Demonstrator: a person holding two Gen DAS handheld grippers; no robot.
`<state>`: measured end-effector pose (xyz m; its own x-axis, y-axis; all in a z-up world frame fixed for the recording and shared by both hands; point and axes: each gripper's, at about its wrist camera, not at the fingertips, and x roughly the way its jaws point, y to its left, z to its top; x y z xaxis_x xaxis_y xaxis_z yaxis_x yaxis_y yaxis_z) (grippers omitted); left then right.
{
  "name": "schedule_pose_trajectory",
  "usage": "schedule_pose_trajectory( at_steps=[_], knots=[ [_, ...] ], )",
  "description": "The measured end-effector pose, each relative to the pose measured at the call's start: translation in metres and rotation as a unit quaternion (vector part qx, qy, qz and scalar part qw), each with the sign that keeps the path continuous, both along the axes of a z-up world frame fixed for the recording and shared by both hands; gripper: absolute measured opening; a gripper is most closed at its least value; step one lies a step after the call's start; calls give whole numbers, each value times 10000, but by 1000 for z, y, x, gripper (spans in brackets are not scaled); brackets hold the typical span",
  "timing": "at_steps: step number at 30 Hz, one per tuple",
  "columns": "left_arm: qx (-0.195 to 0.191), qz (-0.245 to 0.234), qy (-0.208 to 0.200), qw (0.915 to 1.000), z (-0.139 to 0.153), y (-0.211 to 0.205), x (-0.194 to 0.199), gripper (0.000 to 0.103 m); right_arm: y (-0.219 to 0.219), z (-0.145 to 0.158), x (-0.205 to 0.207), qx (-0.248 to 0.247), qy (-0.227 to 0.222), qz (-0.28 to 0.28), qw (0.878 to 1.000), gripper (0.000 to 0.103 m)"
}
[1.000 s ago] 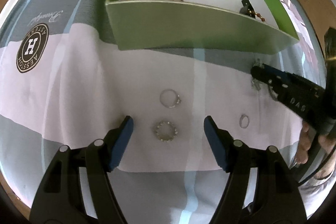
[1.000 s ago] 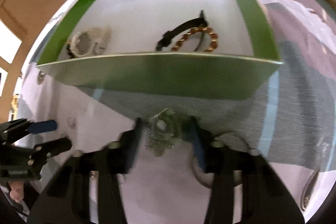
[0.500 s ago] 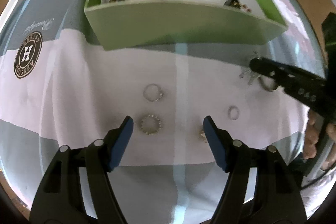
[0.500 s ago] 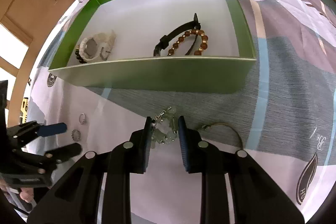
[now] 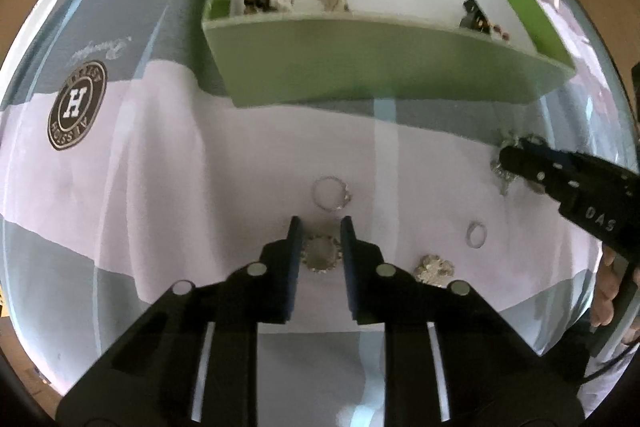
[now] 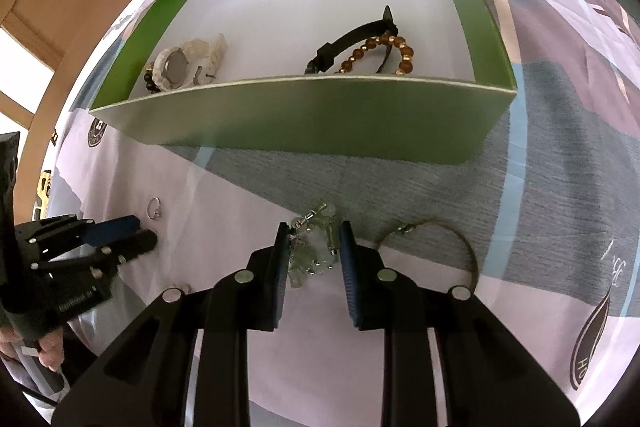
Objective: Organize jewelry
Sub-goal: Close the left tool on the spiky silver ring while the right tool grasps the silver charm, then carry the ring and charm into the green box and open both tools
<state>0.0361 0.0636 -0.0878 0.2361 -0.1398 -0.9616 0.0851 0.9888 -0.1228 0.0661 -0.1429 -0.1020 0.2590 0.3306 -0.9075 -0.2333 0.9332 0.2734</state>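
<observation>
On the bedsheet point(image 5: 168, 187), at about 9 o'clock in the left wrist view, sits a round dark-brown badge point(image 5: 77, 105) with a white "H" at its centre; the ring of letters round it is too small and curved to read, and the cursive word just above it is mirrored and blurred. The black body of the right hand-held gripper point(image 5: 505, 163), at 3 o'clock in that view, carries pale letters that look like "DAS". In the right wrist view a white label on the left tool's body at 8 o'clock is illegible, and a leaf-shaped print at 4 o'clock is cut off by the lens edge.

The left hand-held gripper point(image 5: 320, 241) has just been closing; its jaws stand narrow, flanking a small beaded ring point(image 5: 321, 255) on the sheet, with a thin gap on each side, so a firm clamp cannot be confirmed. A plain ring with a stone point(image 5: 330, 193) lies just beyond at 12 o'clock, and a thin band point(image 5: 476, 235) and a sparkly cluster point(image 5: 433, 269) at 3 o'clock.

The right hand-held gripper point(image 6: 314, 239) has closed in on a clear crystal bracelet point(image 6: 314, 251), pinching it on the sheet; a wire bangle point(image 6: 460, 247) lies just to its 3 o'clock.

The green box point(image 6: 304, 123) lies at 12 o'clock. Its near wall hides parts of a white watch point(image 6: 182, 65), a black strap point(image 6: 356, 43) and an amber bead bracelet point(image 6: 384, 57).
</observation>
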Motion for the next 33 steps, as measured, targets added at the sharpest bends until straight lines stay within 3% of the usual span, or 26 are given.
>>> schedule_pose_trajectory(
  at_steps=[16, 25, 29, 33],
  knots=[
    [-363, 114, -850, 9957, 52, 11, -1, 19, -13, 27, -10, 368, -312, -91, 9988, 25],
    [-263, 274, -1445, 9888, 84, 9, 10, 19, -24, 83, -15, 985, -1309, -106, 9864, 25],
    [-178, 290, -1737, 9842, 97, 5, 39, 19, -22, 95, -6, 1268, -1654, -180, 9779, 25],
    [-129, 244, -1694, 9852, 89, 0, 68, 19, -22, 93, 13, 1267, -1792, -296, 9752, 25]
  ],
)
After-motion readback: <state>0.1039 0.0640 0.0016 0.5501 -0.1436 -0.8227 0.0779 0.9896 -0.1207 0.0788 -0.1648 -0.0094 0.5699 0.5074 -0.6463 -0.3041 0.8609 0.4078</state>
